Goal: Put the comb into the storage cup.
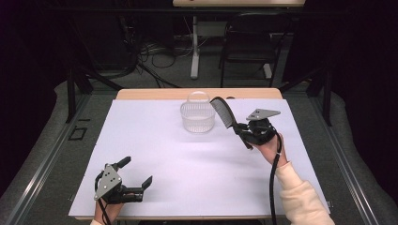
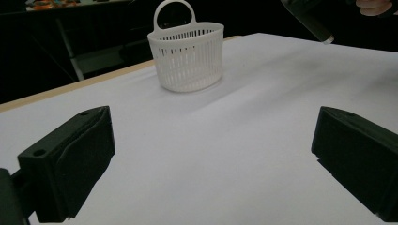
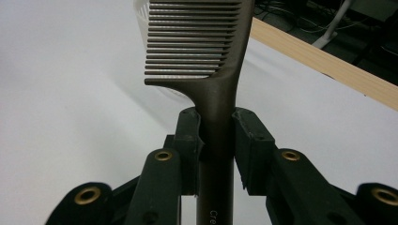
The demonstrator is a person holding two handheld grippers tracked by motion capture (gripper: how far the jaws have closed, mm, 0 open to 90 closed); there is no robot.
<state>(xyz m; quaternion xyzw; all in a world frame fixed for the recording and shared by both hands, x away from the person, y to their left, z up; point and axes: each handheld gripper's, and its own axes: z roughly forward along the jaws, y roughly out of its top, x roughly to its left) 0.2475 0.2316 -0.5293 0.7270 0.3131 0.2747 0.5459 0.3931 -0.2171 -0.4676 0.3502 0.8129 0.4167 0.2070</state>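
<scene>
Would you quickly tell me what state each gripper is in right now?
Left gripper: open, holding nothing, low over the table.
Right gripper: closed on the comb handle.

Dark brown comb (image 3: 206, 65); white slatted basket (image 2: 187, 58); white table sheet (image 1: 155, 154).

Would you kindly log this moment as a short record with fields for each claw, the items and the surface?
right claw: shut on the comb's handle, held above the table
comb: dark, teeth end raised toward the basket
basket: white, slotted, upright, handle up, at the far middle of the sheet
left claw: open, holding nothing, near edge
surface: white sheet over a wooden table
</scene>
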